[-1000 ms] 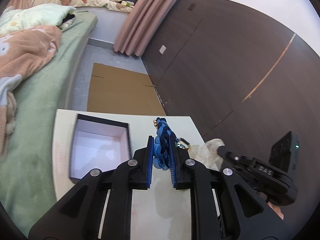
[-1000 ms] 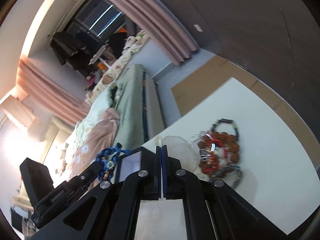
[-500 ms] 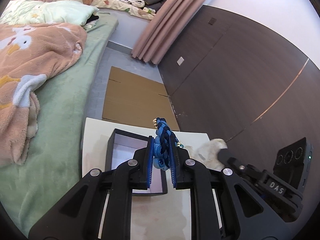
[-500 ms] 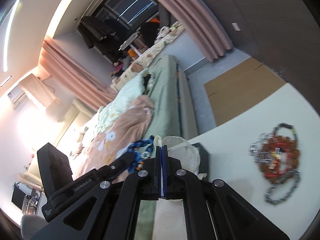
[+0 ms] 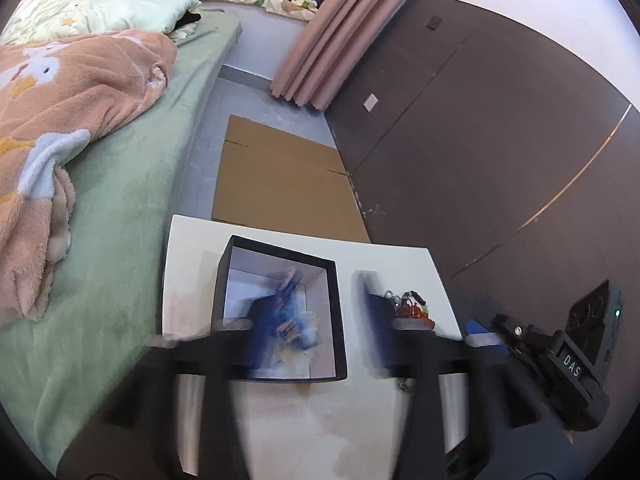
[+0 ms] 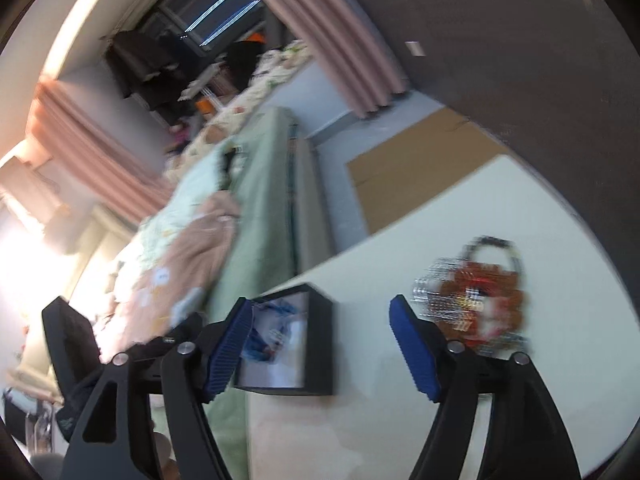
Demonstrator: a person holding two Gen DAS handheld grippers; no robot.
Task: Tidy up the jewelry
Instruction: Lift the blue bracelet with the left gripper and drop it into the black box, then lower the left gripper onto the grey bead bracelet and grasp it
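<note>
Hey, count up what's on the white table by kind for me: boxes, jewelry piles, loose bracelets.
Black boxes: 1
Blue braided bracelets (blurred, inside the box): 1
Tangled jewelry piles on the table: 1
Total: 3

Surface (image 5: 304,412): box (image 5: 340,320) at its 11 o'clock; bracelet (image 5: 286,312) inside the box. Jewelry heap (image 5: 412,306) on the surface at 3 o'clock of the box, well apart from it. Cardboard (image 5: 280,184) on the floor at 12 o'clock, beyond the surface's far edge. Bed (image 5: 120,200) along 9 o'clock of the surface; blanket (image 5: 60,120) on the bed.
</note>
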